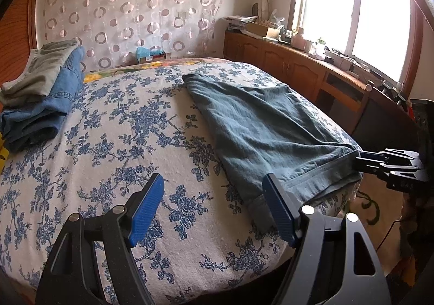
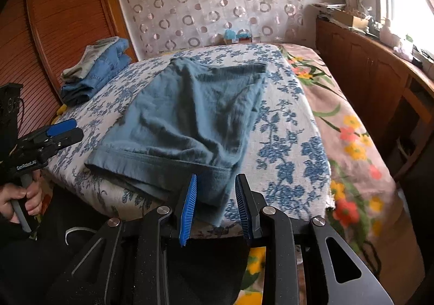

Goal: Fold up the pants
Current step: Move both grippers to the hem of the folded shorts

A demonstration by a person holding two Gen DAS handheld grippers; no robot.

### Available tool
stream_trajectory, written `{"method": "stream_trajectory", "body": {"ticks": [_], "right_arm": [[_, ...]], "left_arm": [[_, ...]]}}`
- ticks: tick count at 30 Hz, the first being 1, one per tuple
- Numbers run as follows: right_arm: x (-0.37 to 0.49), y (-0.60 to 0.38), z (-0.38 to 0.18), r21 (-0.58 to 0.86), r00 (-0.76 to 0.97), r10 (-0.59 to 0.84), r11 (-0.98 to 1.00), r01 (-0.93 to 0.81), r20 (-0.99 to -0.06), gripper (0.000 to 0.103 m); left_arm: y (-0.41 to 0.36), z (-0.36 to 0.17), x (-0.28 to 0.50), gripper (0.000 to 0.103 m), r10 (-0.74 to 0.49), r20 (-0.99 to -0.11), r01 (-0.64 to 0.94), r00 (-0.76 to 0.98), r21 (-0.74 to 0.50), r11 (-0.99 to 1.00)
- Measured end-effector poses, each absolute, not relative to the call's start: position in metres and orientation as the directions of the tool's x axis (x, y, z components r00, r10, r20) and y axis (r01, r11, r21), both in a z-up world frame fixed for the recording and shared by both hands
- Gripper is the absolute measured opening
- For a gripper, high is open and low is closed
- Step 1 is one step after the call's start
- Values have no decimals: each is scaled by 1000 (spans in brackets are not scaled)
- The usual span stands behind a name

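Left gripper (image 1: 214,210), black-framed with two blue ribbed pads, stands wide apart over the near edge of the bed; its right pad (image 1: 279,212) sits against the near-left hem corner of the pants, nothing lying between the pads. Right gripper (image 2: 215,207), same build, stands narrow but not closed at the near-right hem corner, a fold of hem cloth hanging between its pads; whether the pads press on it cannot be told. Teal-blue cotton pants (image 2: 190,117), folded lengthwise into one broad band, lie flat on the bed, hem at the near edge and partly overhanging it, waist toward the far side. White bedspread with blue flower print (image 1: 122,120) covers the bed beneath the pants. Pink sheet with orange and yellow flowers (image 2: 352,142) shows along the right side of the bed. Stack of folded garments, blue denim (image 1: 43,109) under grey-green cloth (image 1: 38,74), rests on the far-left corner of the bed, well apart from the pants. Sheer curtain with ring pattern (image 1: 130,12) hangs behind the bed. Wooden cabinet (image 1: 284,66), cluttered on top, runs along the right of the bed below a bright window (image 1: 352,12). Person's hand (image 2: 21,202) grips the left gripper's handle, left of the bed.
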State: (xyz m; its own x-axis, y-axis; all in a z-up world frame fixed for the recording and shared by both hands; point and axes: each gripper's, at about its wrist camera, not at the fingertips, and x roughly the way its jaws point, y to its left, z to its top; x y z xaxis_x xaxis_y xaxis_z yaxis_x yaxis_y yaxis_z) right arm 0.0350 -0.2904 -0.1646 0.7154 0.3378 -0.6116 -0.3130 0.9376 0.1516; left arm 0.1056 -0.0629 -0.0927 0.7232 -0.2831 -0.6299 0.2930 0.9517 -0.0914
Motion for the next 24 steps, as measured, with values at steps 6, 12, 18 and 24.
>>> {"method": "stream_trajectory", "body": {"ticks": [6, 12, 18, 24], "right_arm": [[23, -284, -158, 122, 740, 355, 928, -351, -571, 13], [13, -280, -159, 109, 735, 352, 927, -358, -580, 13], [20, -279, -167, 99, 721, 309, 943, -319, -620, 28], [31, -277, -172, 96, 719, 284, 952, -292, -634, 35]], "left_arm": [[-65, -94, 105, 76, -287, -634, 302, 718, -87, 949], [-68, -96, 105, 76, -289, -637, 306, 714, -87, 948], [-71, -97, 105, 76, -290, -642, 310, 710, -85, 947], [-75, -103, 106, 76, -290, -660, 317, 693, -82, 945]]}}
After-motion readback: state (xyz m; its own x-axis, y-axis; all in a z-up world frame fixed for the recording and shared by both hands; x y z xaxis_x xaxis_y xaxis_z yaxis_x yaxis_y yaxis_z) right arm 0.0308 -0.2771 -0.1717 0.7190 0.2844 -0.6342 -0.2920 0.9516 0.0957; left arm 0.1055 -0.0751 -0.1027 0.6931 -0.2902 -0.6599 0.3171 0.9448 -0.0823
